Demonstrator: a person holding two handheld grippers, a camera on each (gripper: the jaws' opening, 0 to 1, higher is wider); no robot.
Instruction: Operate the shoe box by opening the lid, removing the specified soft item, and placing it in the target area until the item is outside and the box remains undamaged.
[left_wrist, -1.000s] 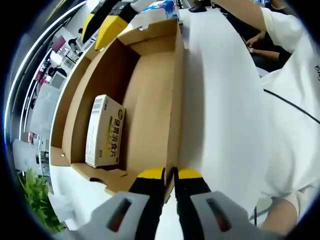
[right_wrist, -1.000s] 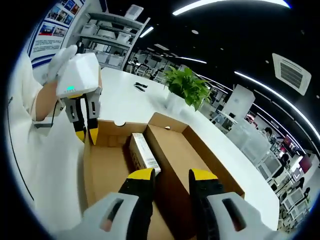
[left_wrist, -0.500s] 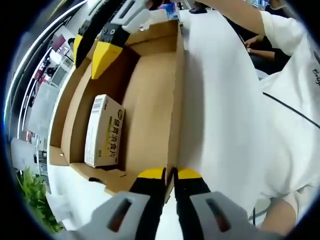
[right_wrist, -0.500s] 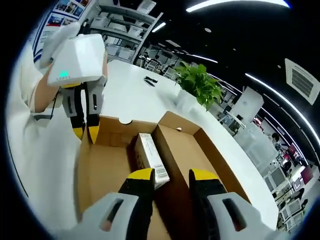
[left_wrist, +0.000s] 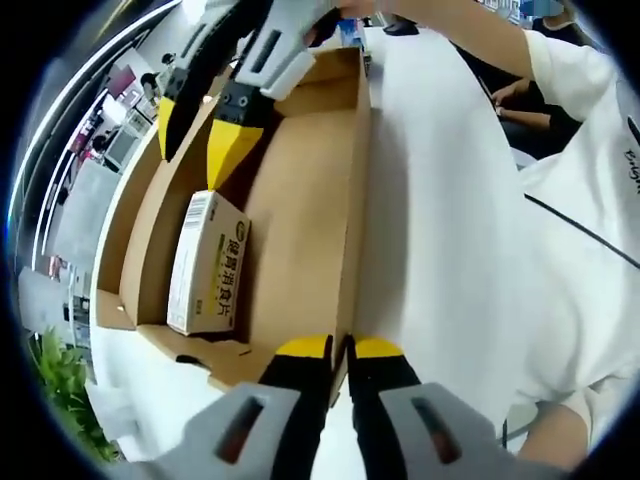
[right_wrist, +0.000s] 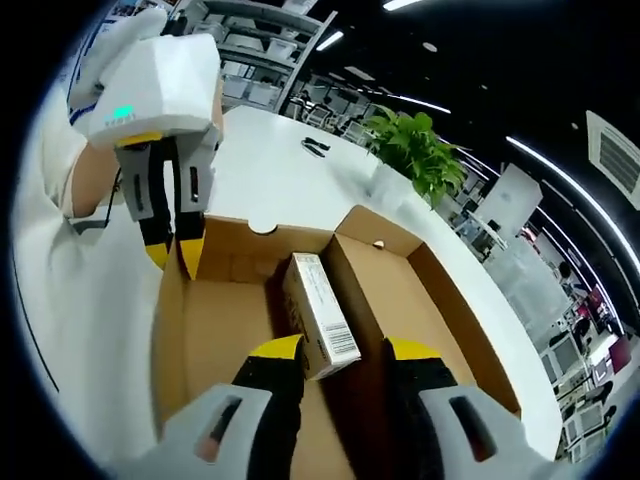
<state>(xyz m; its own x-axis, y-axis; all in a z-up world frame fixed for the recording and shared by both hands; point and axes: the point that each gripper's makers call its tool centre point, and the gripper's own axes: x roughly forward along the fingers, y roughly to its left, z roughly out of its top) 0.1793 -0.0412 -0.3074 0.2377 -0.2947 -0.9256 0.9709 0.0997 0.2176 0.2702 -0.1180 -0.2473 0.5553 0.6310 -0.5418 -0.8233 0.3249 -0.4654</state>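
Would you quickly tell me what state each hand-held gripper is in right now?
Left hand-held gripper: shut on the shoe box wall.
Right hand-held gripper: open, straddling the small white box, not yet gripping it.

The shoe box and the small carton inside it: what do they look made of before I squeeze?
The shoe box looks like plain brown cardboard, matte, with raw cut edges and folded flaps. The small carton looks like thin printed paperboard, white, slightly glossy, with a barcode and green lettering. It has crisp corners, so it is probably stiff rather than soft.
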